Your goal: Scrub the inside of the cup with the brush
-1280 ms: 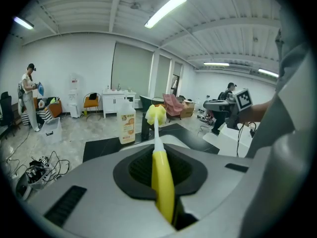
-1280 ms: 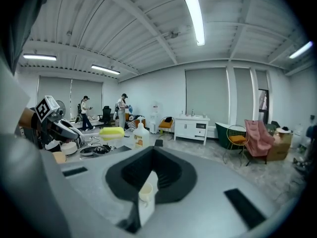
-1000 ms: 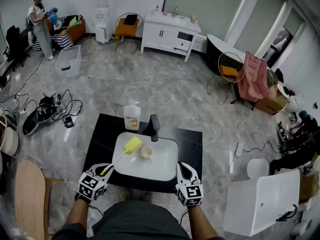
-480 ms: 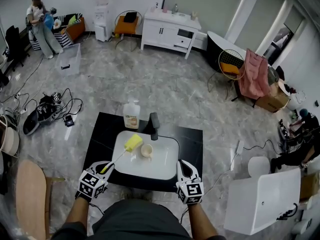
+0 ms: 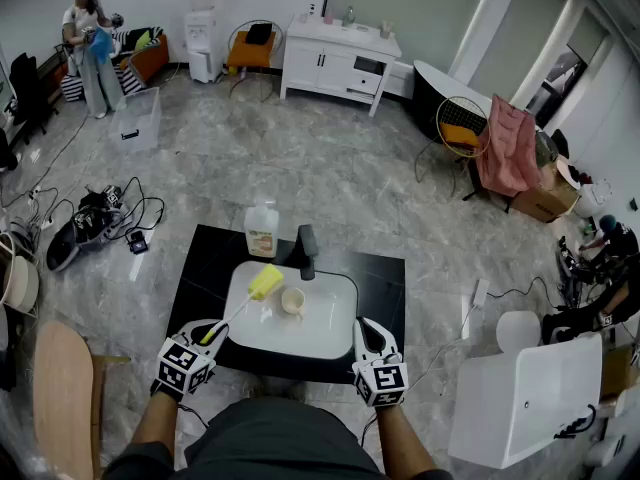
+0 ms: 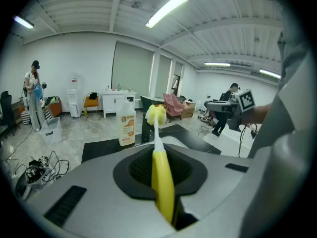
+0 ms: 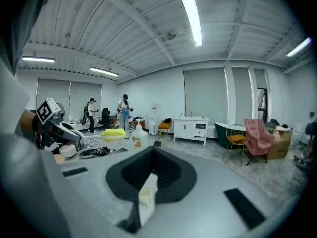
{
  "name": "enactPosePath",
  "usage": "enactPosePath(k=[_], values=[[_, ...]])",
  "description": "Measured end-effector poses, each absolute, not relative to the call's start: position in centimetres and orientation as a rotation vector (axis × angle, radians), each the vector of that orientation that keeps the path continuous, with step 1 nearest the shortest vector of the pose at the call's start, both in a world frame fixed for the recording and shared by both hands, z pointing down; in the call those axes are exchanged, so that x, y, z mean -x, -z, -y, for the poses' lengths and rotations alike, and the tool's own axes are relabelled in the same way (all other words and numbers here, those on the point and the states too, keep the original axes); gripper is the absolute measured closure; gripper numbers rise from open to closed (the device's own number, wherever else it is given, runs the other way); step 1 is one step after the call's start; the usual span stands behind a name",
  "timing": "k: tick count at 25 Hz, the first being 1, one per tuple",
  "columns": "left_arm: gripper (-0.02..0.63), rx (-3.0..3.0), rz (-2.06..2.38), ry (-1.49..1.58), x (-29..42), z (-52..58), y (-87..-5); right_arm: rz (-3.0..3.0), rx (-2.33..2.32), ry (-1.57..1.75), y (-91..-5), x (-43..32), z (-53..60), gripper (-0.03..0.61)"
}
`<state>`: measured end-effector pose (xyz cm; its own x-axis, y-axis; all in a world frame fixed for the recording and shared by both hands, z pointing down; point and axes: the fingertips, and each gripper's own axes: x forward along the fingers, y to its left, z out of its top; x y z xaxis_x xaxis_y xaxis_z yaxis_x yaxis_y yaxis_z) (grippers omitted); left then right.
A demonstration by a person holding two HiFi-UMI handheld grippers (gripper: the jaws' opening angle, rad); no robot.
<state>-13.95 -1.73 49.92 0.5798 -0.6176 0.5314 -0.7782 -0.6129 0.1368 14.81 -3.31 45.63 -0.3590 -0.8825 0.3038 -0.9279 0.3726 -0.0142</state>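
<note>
A small cream cup stands upright in the white tray on the black table. My left gripper at the tray's near left corner is shut on the yellow handle of the brush. Its yellow sponge head hovers just left of the cup and outside it. My right gripper is at the tray's near right edge, shut with nothing in it. In the right gripper view the cup shows ahead past the jaws, with the brush head to the left.
A soap bottle and a dark upright fixture stand at the table's far side. A white chair is close on the right, a wooden seat on the left, cables on the floor.
Both grippers, brush and cup keep their places. Only the view shifts slightly, and a person at the back of the room moves.
</note>
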Motion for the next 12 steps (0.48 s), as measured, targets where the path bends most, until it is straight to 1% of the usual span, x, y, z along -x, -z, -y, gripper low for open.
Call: enactPosePath(k=[12], values=[[0.584, -2.461, 1.136, -0.624, 13.91, 1.75, -49.47, 2.387, -1.605, -0.269, -45.44, -14.92, 3.31, 0.580]])
